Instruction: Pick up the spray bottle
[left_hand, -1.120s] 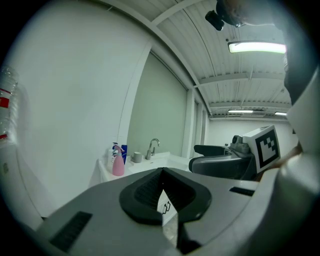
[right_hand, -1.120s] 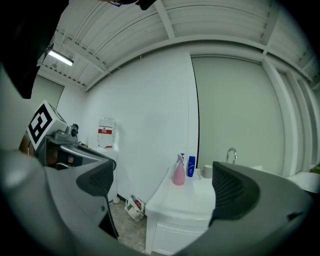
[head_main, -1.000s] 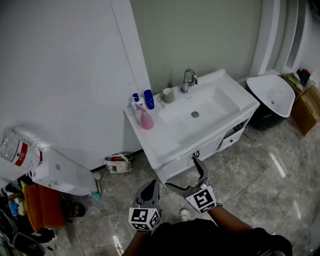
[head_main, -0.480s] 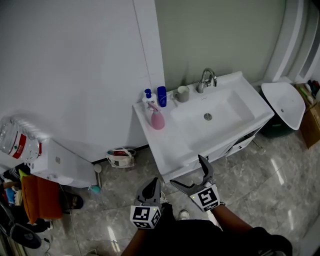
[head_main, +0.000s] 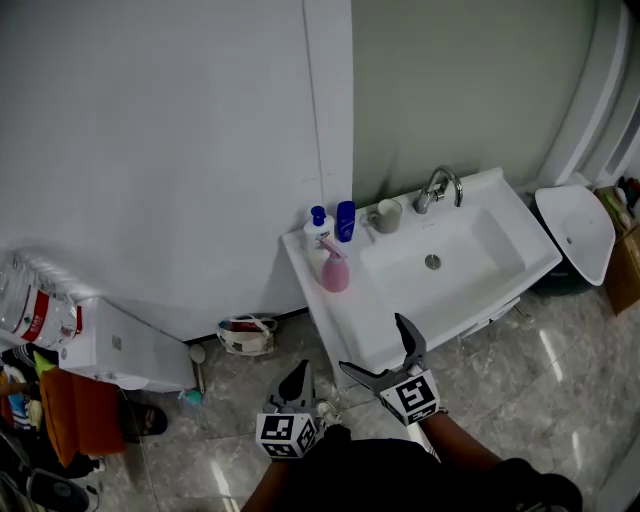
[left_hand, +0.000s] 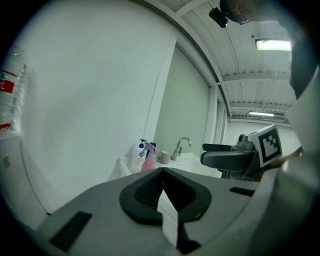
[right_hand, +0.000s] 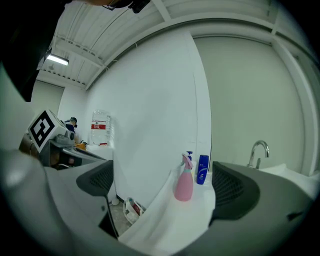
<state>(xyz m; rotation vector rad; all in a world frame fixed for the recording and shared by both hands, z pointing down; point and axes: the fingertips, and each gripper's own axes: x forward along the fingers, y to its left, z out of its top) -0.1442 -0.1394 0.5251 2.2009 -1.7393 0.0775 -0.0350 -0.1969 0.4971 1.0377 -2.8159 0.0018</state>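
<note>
A pink spray bottle (head_main: 334, 270) stands upright on the left ledge of the white washbasin (head_main: 470, 290). It shows between the jaws in the right gripper view (right_hand: 184, 184) and far off in the left gripper view (left_hand: 148, 161). My right gripper (head_main: 378, 352) hovers open just in front of the basin's front edge, empty. My left gripper (head_main: 297, 378) is lower and to the left, over the floor, shut with nothing in it.
A white pump bottle (head_main: 317, 229), a dark blue bottle (head_main: 345, 220), a grey cup (head_main: 388, 215) and a chrome tap (head_main: 439, 187) line the basin's back. A bag (head_main: 247, 335) lies on the floor by the wall. A water dispenser (head_main: 110, 345) stands left, a white bin (head_main: 578, 230) right.
The basin and spray bottle have shifted right and lower in the head view as the view moved. Both grippers keep their places and states.
</note>
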